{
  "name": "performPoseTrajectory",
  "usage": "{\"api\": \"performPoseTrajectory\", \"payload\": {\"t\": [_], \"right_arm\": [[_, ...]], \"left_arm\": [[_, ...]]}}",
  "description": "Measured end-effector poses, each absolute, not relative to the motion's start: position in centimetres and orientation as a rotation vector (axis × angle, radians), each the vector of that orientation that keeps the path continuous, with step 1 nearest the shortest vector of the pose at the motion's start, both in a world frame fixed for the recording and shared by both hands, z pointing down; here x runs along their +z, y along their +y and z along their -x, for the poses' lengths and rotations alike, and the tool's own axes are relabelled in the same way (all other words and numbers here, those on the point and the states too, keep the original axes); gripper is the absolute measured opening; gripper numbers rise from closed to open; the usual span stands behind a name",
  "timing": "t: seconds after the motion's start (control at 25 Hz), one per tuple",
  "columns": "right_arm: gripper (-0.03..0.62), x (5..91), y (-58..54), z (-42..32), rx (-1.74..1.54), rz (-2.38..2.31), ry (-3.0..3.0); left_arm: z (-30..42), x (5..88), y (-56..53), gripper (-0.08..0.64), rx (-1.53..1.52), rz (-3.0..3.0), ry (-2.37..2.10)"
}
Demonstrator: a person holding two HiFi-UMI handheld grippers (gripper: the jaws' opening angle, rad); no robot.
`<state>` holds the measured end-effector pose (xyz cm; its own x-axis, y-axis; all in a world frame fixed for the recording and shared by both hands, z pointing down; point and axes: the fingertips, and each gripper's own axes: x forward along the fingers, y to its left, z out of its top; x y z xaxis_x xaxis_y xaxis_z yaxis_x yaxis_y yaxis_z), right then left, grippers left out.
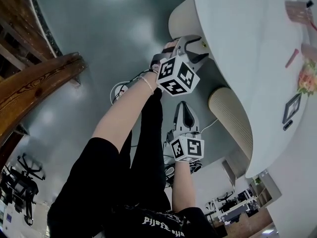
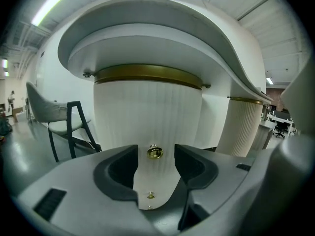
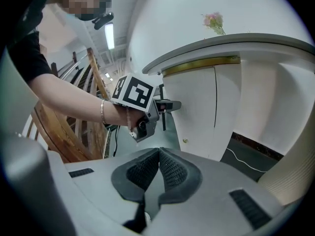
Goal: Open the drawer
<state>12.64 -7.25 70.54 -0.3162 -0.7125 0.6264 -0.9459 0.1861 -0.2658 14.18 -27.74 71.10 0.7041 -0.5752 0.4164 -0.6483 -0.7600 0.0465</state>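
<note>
A white ribbed pedestal (image 2: 147, 107) with a brass band stands under the curved white desk (image 1: 247, 58). A brass knob (image 2: 155, 152) sits on its front, and a smaller brass knob (image 2: 150, 195) sits lower down. My left gripper (image 2: 155, 167) is open and points at the brass knob, which shows in the gap between the jaws without touching them. In the head view the left gripper (image 1: 198, 51) is close to the pedestal (image 1: 183, 19). My right gripper (image 3: 159, 156) is shut on nothing and hangs back below the left gripper (image 3: 170, 104); the head view shows the right gripper (image 1: 184, 107) over the floor.
A second ribbed pedestal (image 1: 230, 115) stands further right under the desk. A chair (image 2: 54, 117) stands left of the first pedestal. A wooden stair rail (image 1: 39, 83) runs along the left. A cable (image 1: 119, 88) lies on the grey floor. Flowers (image 1: 308, 78) and a dark frame (image 1: 291, 108) are on the desk.
</note>
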Motion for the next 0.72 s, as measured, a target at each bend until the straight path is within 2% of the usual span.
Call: {"api": "performPoseTrajectory", "payload": {"t": [0.36,0.44,0.48,0.72], "right_arm": [[0.026,70.8,-7.3,-13.0,0.938,-1.517,-2.086],[0.026,70.9,-7.3,-13.0,0.944,-1.512,-2.082],[0.026,71.0,-7.3,-13.1,0.947,-1.513,-2.079],[0.026,70.5,-7.6,-12.7,0.948,-1.521,-2.076]], "left_arm": [[-15.0,71.1,-28.3,0.233,0.557,-2.724,-1.000],[-15.0,71.0,-28.8,0.199,0.551,-2.717,-1.015],[-15.0,71.1,-29.0,0.151,0.558,-2.720,-1.017],[-15.3,71.4,-29.4,0.135,0.616,-2.750,-1.007]]}}
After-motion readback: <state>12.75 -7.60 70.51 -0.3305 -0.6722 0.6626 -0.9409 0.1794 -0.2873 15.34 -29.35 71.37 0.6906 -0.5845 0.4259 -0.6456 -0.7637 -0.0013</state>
